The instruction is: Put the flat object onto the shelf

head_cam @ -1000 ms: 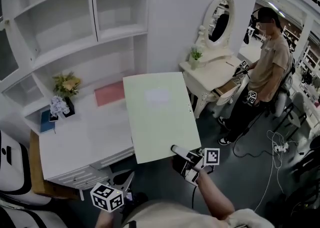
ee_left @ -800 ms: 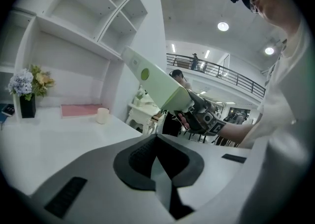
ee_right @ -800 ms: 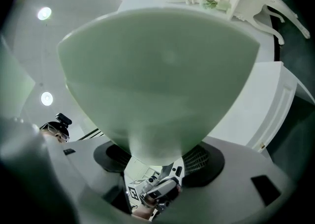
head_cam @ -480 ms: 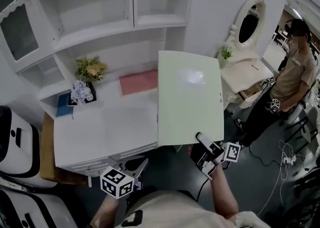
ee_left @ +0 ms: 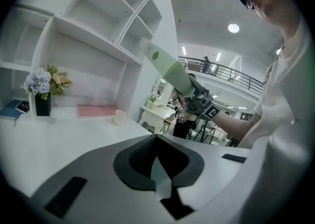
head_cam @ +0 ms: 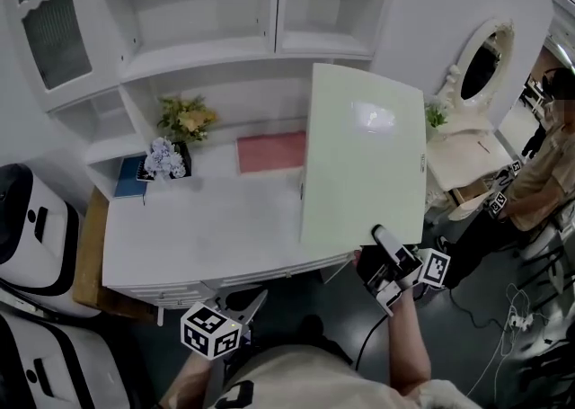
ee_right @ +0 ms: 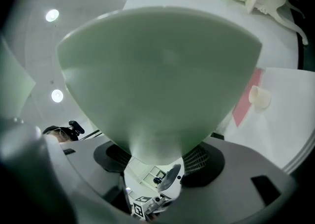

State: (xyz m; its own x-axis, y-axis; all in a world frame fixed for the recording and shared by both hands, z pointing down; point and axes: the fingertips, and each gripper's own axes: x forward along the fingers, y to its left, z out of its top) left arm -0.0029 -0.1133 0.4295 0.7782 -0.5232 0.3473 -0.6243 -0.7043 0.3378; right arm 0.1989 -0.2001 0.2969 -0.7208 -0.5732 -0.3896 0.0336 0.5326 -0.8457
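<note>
Leverage is the worry here. Your right gripper (head_cam: 384, 253) is clamped on the pale green board (head_cam: 364, 160) only at its near bottom edge, so nearly all of the board hangs out beyond the jaws. I'd judge that a quick swing or a knock could twist it in the grip or pull it loose. Its far edge is up near the shelf (head_cam: 328, 41) and the upright divider. Come in at the wrong tilt and it may catch there instead of sliding in.

The board stands steeply tilted in the air above the right end of the desk (head_cam: 180, 236), reaching up and away from the right gripper toward the shelves. Your left gripper (head_cam: 244, 306) sits low in front of the desk, jaws together on nothing, well apart from the board.
</note>
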